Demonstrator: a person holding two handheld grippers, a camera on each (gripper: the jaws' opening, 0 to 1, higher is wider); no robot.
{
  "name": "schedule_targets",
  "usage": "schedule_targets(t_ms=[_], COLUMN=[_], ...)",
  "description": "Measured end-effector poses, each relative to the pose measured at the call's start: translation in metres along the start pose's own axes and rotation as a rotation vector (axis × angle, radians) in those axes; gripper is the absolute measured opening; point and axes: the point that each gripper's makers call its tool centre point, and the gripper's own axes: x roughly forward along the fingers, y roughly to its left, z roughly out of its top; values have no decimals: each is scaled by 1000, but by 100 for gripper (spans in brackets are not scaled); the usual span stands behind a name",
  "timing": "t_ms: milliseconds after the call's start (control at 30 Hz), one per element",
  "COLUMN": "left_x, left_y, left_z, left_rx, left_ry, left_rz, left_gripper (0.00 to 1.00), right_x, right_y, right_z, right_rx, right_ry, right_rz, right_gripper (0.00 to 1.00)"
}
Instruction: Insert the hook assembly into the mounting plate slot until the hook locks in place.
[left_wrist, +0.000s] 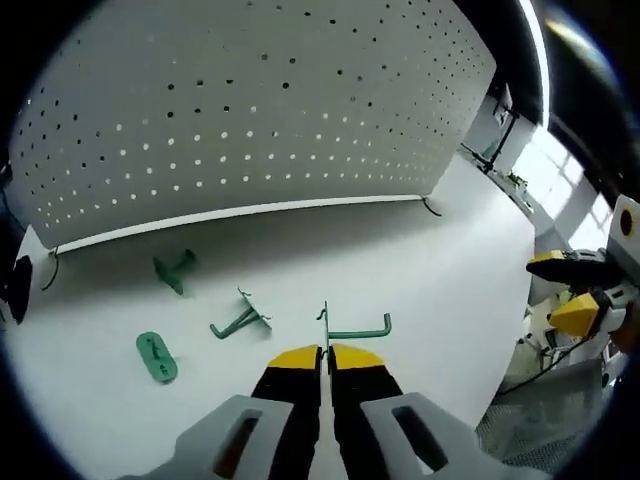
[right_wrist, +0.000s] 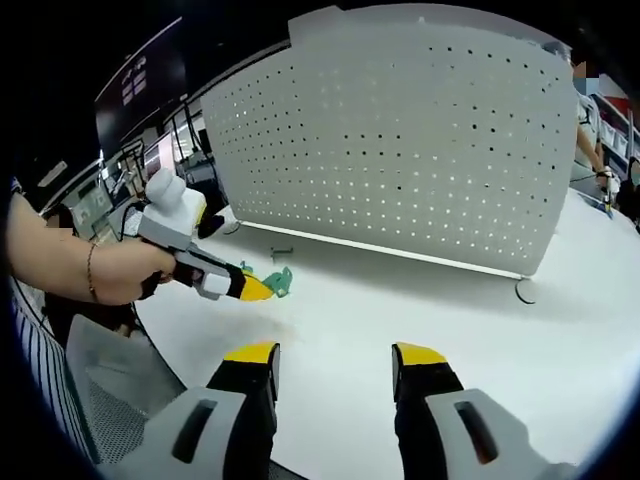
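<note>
Pinching the green hook (left_wrist: 352, 328) by its stem, the left gripper (left_wrist: 323, 352) keeps it low over the white table (left_wrist: 440, 300), prongs facing the pegboard (left_wrist: 260, 110). The right gripper (right_wrist: 335, 360) waits with jaws spread, holding nothing, apparently leaving room; spare hooks (left_wrist: 240, 318) and an oval plate (left_wrist: 156, 357) lie nearby.

Left gripper (left_wrist: 323, 352) fingers pinched together — right gripper (right_wrist: 334, 358) fingers spread apart.
</note>
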Motion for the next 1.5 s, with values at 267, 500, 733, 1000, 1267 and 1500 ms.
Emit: schedule_targets(t_ms=[267, 500, 733, 1000, 1267, 1500], left_x=[-32, -57, -79, -101, -117, -128], left_y=[1, 7, -3, -18, -34, -46], left_z=[21, 34, 49, 63, 70, 71], left_rx=[-35, 4, 7, -10, -5, 25], left_ry=[-97, -161, -224, -317, -374, -421], left_rz=[-9, 24, -6, -63, -106, -131], left_gripper=[2, 2, 1, 1, 1, 1], right_x=[1, 2, 1, -1, 3, 4], right_y=[15, 30, 47, 68, 91, 110], right_z=[15, 25, 46, 84, 91, 105], right_rx=[-33, 15, 140, 232, 305, 350], right_ry=[-19, -45, -99, -198, -202, -224], right_rz=[21, 58, 117, 189, 271, 329], right_gripper=[42, 42, 41, 41, 36, 33])
